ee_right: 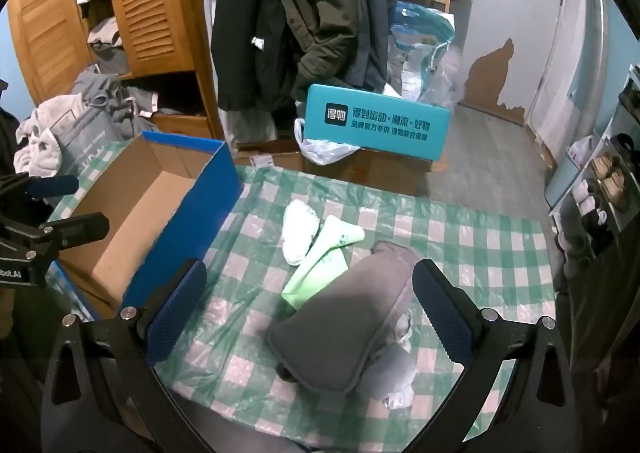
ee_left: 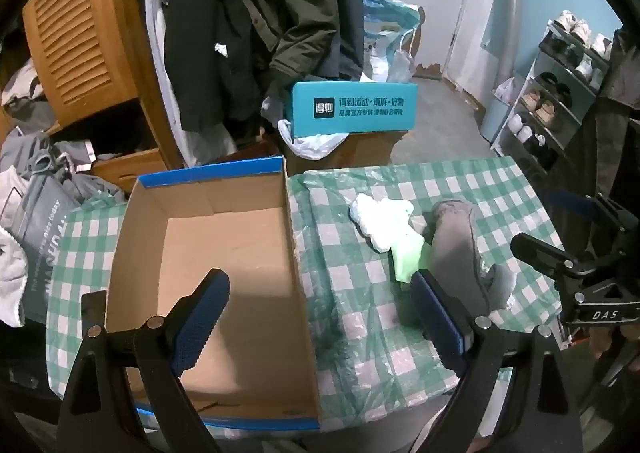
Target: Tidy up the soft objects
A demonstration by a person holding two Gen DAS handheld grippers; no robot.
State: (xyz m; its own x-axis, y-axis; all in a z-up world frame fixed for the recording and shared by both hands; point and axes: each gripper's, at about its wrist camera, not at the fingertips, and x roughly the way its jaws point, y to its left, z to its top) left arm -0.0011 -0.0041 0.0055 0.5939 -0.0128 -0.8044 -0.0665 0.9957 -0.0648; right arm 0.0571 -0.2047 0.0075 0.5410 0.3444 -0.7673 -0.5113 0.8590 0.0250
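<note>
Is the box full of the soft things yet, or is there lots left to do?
Nothing is done yet: the cardboard box is empty. Nothing is in hand either; the left gripper and right gripper are both open. Left to do: the white sock, the green sock and the grey cushion all lie on the checked tablecloth.

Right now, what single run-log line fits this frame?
stage: start | left gripper: open, over box edge | right gripper: open, above grey sock | white sock, green sock: on table | box: empty
</note>
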